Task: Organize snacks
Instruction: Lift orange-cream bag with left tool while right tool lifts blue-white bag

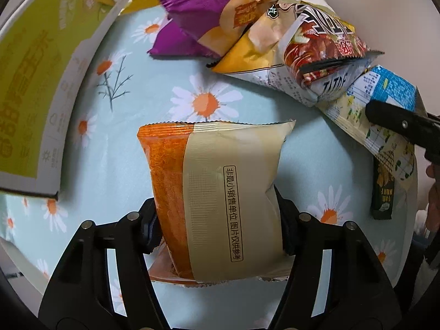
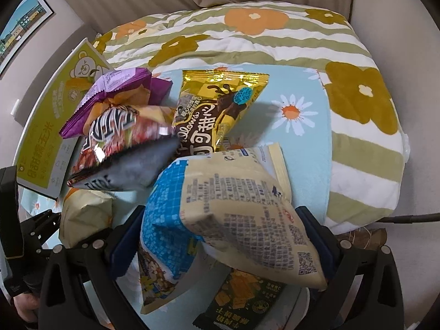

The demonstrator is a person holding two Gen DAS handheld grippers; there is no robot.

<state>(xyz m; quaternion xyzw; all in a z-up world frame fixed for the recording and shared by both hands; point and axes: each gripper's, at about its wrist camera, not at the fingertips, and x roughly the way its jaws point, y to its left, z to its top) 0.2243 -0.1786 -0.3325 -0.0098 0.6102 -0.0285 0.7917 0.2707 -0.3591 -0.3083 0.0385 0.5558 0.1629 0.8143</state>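
My left gripper (image 1: 217, 220) is shut on an orange and cream snack packet (image 1: 217, 192), held above the daisy-print cloth (image 1: 115, 165). My right gripper (image 2: 220, 233) is shut on a blue and cream snack bag (image 2: 228, 206), lifted over the cloth; the bag also shows at the right of the left wrist view (image 1: 385, 115). A pile of snacks lies beyond: a purple packet (image 1: 209, 13), a red and silver chip bag (image 1: 324, 55), and a gold chocolate wafer packet (image 2: 217, 104). A dark green cracker packet (image 2: 242, 299) lies under the right gripper.
A green and white cardboard box (image 1: 35, 82) stands at the left edge of the cloth. A flower-print quilt (image 2: 302, 44) is bunched behind and right of the snacks. A framed picture (image 2: 22, 24) hangs on the wall at the far left.
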